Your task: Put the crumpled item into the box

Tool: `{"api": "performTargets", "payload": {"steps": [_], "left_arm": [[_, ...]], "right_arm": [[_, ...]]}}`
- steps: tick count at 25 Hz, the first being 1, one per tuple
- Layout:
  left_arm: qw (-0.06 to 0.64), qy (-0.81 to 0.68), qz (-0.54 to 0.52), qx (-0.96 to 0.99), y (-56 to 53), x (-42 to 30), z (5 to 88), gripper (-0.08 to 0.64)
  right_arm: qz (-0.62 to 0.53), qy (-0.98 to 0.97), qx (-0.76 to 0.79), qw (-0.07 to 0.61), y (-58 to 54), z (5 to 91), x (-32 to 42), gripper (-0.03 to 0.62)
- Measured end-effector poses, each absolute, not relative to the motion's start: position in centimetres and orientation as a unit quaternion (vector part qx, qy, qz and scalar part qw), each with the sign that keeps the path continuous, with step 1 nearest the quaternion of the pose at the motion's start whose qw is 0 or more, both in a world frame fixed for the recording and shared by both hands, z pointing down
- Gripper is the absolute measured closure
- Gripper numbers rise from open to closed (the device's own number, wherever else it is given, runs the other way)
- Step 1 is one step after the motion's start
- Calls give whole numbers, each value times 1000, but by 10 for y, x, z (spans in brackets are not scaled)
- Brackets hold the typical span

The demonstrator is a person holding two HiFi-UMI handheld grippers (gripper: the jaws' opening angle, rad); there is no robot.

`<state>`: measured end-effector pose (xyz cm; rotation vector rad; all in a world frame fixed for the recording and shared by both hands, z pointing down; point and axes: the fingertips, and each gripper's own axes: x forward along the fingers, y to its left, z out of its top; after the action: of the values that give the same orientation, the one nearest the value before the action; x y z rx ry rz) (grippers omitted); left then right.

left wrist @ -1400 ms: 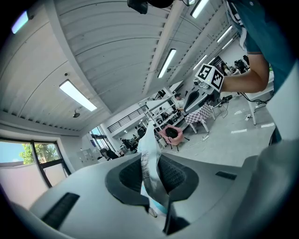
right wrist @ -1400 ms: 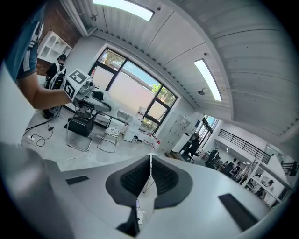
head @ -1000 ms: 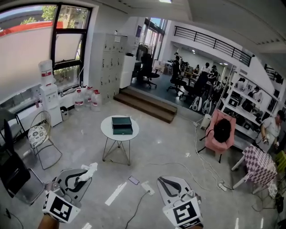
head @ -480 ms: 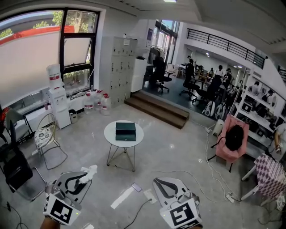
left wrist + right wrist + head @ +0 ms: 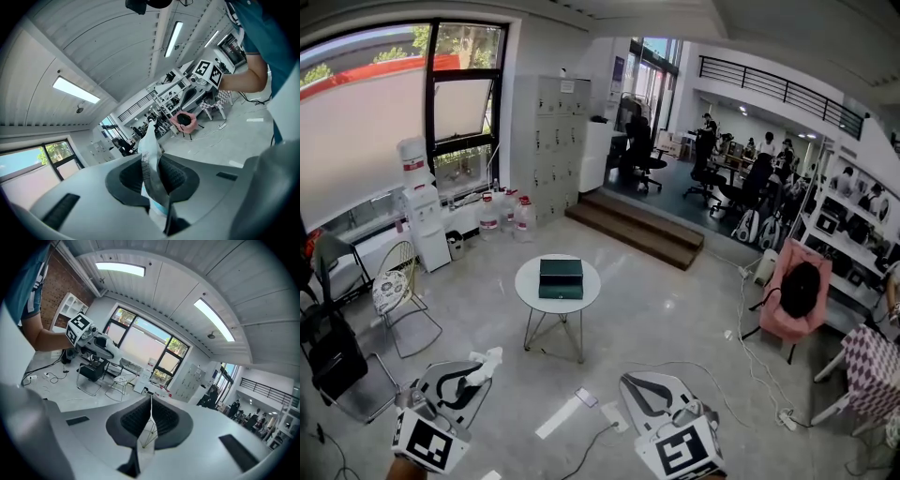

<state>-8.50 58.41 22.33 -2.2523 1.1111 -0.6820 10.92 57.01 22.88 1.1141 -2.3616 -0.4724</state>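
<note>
A dark green box (image 5: 561, 278) lies on a small round white table (image 5: 529, 277) in the middle of the floor, well ahead of both grippers. My left gripper (image 5: 474, 374) at the lower left is shut on a white crumpled item (image 5: 487, 361) that sticks out past its tips. In the left gripper view the crumpled item (image 5: 151, 164) is pinched between the dark pads, pointing up toward the ceiling. My right gripper (image 5: 632, 386) at the bottom centre is shut with nothing in it; its pads (image 5: 140, 418) meet in a thin line.
A wire chair (image 5: 394, 292) and a black chair (image 5: 334, 361) stand at the left, a water dispenser (image 5: 419, 211) by the window. A pink chair (image 5: 795, 291) and floor cables (image 5: 741, 370) are at the right. A white strip (image 5: 560, 417) lies on the floor. Wooden steps (image 5: 637, 234) are behind the table.
The head view has shifted a little, so the table and box sit slightly lower in the picture. Both grippers keep their places, and the left one still grips the crumpled item.
</note>
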Motion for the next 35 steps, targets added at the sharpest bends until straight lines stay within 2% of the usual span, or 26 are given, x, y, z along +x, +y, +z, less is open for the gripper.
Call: {"api": "performTargets", "payload": {"steps": [9, 22, 35], "left_arm": [[265, 360, -232, -864, 463, -83, 242, 488], [272, 294, -193, -896, 288, -178, 236, 488], [263, 301, -177, -900, 202, -272, 236, 488]], "right_arm": [[-144, -838, 455, 265, 478, 243, 111, 554], [-129, -801, 514, 277, 338, 239, 7, 554], [-140, -802, 505, 287, 243, 231, -93, 554]]}}
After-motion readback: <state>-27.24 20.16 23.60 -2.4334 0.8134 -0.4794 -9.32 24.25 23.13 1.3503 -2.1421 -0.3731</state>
